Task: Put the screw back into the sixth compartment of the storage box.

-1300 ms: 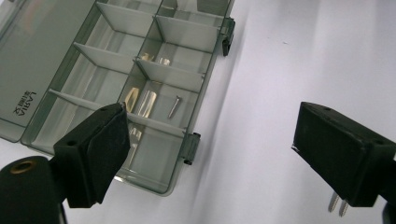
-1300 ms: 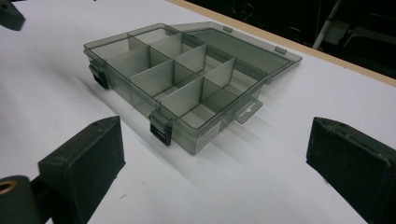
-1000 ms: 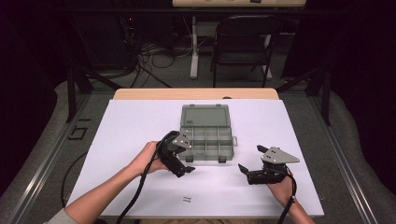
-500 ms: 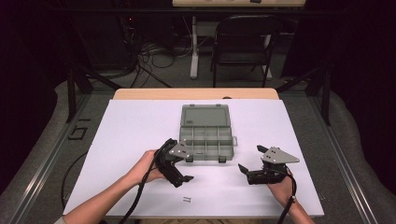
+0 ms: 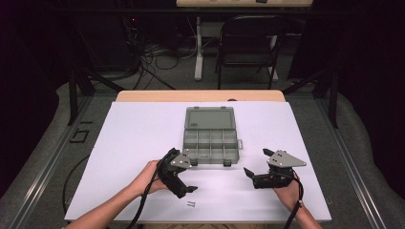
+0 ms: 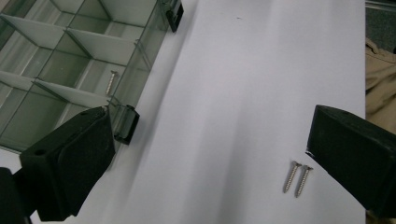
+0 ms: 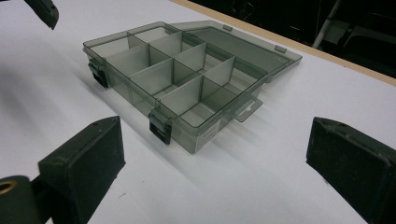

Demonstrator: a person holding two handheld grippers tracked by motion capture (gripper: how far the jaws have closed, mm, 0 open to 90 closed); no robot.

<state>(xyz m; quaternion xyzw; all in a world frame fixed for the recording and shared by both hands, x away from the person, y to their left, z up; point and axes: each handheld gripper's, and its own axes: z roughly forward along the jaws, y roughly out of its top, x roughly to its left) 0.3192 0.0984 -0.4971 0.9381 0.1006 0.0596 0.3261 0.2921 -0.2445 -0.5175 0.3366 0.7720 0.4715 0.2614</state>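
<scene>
White table sheet (image 5: 133, 143), dark room behind. Your organizer box (image 5: 210, 138) sits mid-table, lid open toward 12 o'clock. One screw (image 6: 111, 82) lies in a near compartment; the others look empty. Two screws (image 5: 191, 204) wait at 6 o'clock of your left gripper (image 5: 188, 188), jaws wide, empty. Right gripper (image 5: 248, 172) jaws spread, empty. Judged early: two left.

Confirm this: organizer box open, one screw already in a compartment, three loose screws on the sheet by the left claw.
Not three: the left gripper view shows two loose screws on the sheet beside the open left claw. The rest holds: the organizer box is open, with one screw in a compartment.
</scene>
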